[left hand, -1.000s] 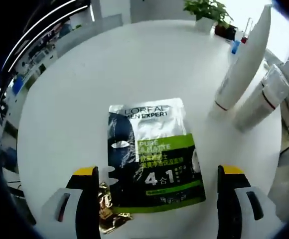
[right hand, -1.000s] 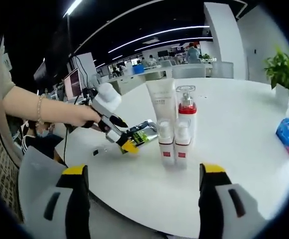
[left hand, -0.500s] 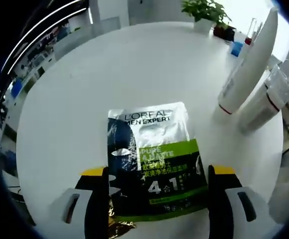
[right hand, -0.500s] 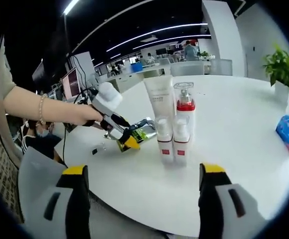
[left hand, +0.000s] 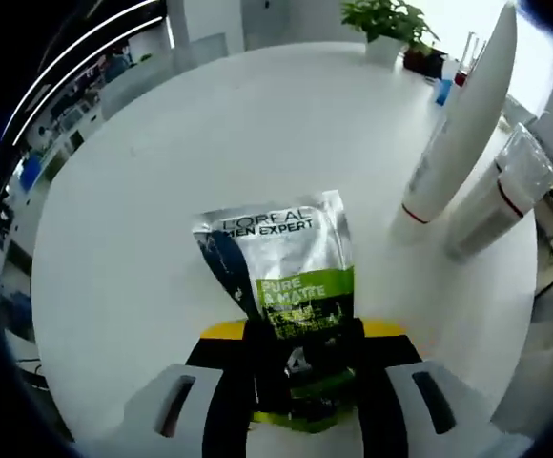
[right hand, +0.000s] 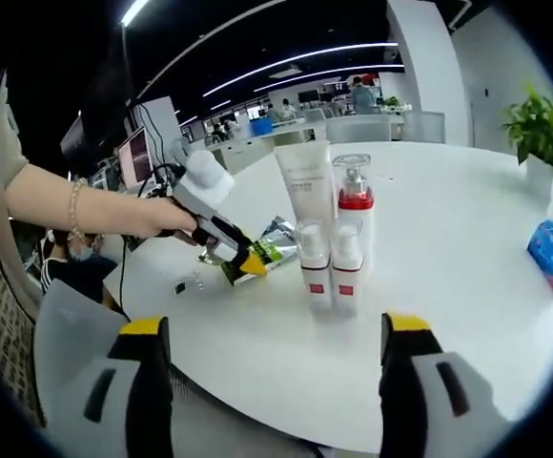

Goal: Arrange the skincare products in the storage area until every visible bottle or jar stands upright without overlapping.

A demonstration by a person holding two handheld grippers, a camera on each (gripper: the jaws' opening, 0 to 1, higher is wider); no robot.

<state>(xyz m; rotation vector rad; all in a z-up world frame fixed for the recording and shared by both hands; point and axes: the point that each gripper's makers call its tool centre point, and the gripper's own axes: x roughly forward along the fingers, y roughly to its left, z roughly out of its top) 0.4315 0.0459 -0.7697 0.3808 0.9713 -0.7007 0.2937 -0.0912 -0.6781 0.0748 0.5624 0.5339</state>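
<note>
Left gripper view: the left gripper [left hand: 300,358] is clenched on the near edge of a silver-and-green mask sachet [left hand: 281,281], which lies on the white round table [left hand: 162,172]. A white tube [left hand: 458,124] and capped bottles [left hand: 491,205] stand upright to the right.

Right gripper view: the right gripper [right hand: 272,334] is released, its jaws wide apart and holding nothing. Beyond it the tube [right hand: 307,186], a pump bottle [right hand: 355,205] and two small bottles [right hand: 332,267] stand upright, clustered. A hand [right hand: 157,218] holds the left gripper [right hand: 243,267] at the sachet [right hand: 275,246].
</note>
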